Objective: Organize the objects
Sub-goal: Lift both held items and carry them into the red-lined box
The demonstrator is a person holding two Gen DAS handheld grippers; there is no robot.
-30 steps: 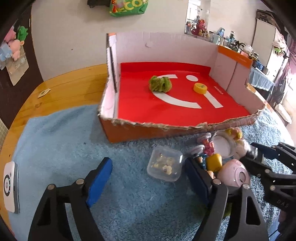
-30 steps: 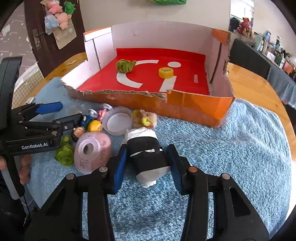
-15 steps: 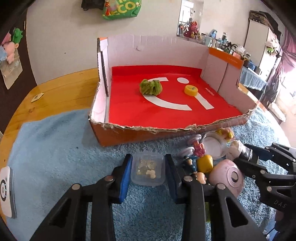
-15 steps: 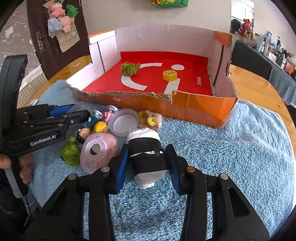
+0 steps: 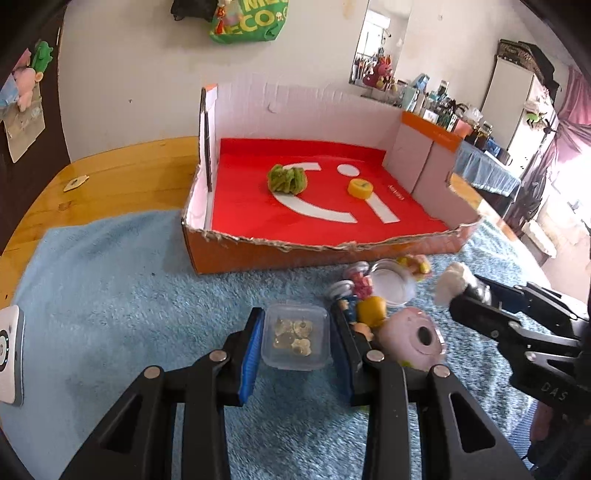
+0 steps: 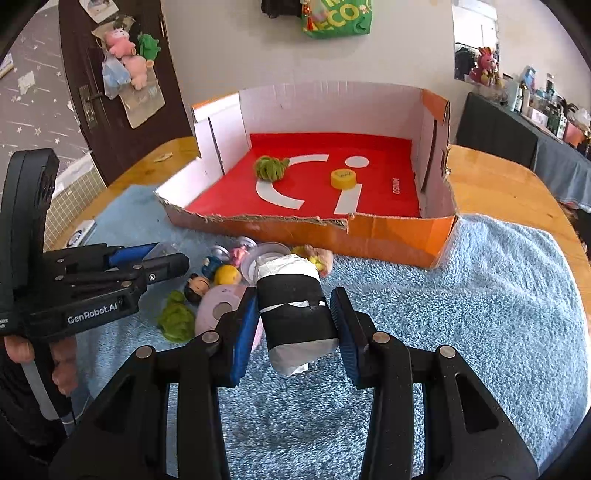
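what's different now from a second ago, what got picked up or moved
The left tool closed from wide open onto the clear box, which now sits gripped between its pads. The right tool kept its grip on the black-and-white roll and has raised it off the towel. Unchanged: the green scrunchie and yellow cap in the tray, and the toy pile.

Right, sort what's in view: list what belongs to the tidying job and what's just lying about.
Job:
- box
- clear tub in left gripper
- taped roll in right gripper
- figurines
- pink case
- lid
- green scrunchie

Lying about:
- blue towel
- white device
- wall bag
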